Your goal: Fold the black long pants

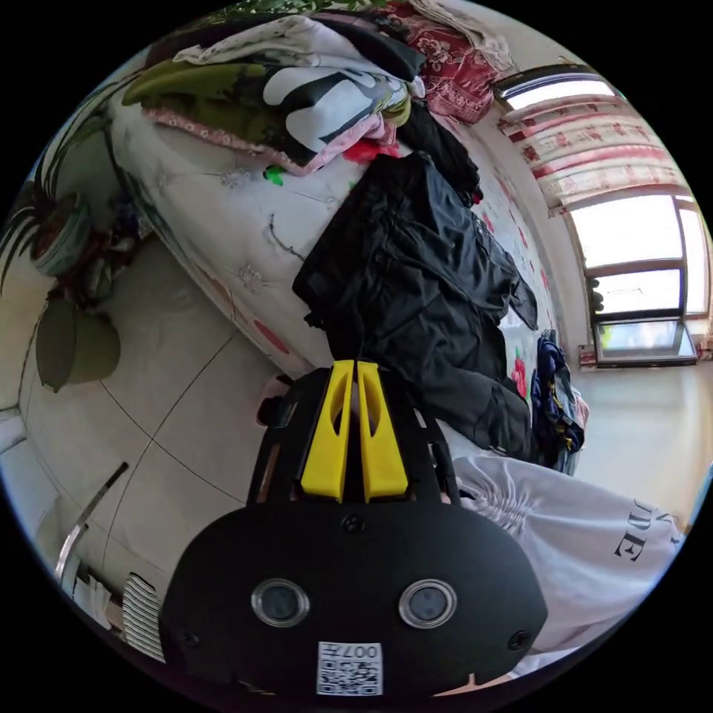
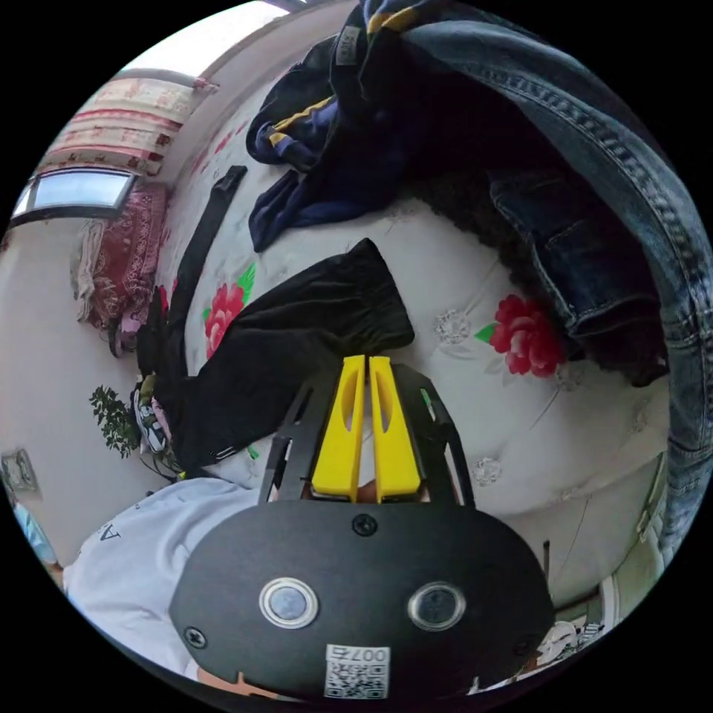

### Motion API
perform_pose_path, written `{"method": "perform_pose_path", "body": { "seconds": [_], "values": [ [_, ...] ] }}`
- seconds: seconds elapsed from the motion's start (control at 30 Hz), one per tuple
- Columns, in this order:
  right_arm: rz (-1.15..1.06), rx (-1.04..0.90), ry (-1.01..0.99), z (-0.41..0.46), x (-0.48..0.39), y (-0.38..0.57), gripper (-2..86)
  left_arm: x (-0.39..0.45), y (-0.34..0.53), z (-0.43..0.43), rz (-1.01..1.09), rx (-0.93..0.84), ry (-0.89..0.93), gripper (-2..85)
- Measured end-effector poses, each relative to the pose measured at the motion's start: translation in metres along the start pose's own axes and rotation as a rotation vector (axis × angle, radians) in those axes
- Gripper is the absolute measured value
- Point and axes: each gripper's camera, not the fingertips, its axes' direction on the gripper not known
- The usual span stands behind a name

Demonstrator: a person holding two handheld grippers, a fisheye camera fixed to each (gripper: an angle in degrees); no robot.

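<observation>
Left gripper point(image 1: 355, 364) sits nearest in left gripper view, yellow jaws nearly together w/ a thin slit between, tips at the edge of the black pants point(image 1: 416, 297); whether they pinch cloth, can't tell. Pants lie rumpled along the flowered bed point(image 1: 223, 223), near its edge. Pile of folded clothes point(image 1: 297, 96) further along the bed. Potted plant point(image 1: 56, 230) on the floor beside the bed (pot holds long leaves). Right gripper point(image 2: 366, 360), jaws narrow too, tips at the pants' end point(image 2: 297, 327); grip unclear. Jeans point(image 2: 594, 223) & navy garment point(image 2: 327, 156) heaped nearby.
</observation>
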Motion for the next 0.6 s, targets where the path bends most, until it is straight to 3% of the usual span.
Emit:
{"method": "perform_pose_path", "body": {
  "seconds": [0.13,0.2,0.3,0.47,0.6],
  "values": [
    [-0.089,0.073,0.098,-0.021,-0.015,0.011,-0.1,0.021,0.011,-0.022,0.140,0.006,-0.097,-1.0],
    [-0.058,0.024,0.229,-0.008,-0.005,0.018,0.2,0.023,0.020,-0.012,0.169,-0.053,-0.151,-1.0],
    [0.049,-0.045,0.270,0.020,0.007,0.020,1.2,0.024,0.031,0.014,0.168,-0.121,-0.166,-1.0],
    [0.062,0.074,0.474,0.020,-0.025,0.028,3.2,0.039,0.043,0.009,0.208,-0.126,-0.214,-0.8],
    [-0.109,0.199,0.376,0.033,-0.098,0.013,4.3,0.071,0.028,-0.013,0.309,-0.049,-0.320,0.6]
  ]
}}
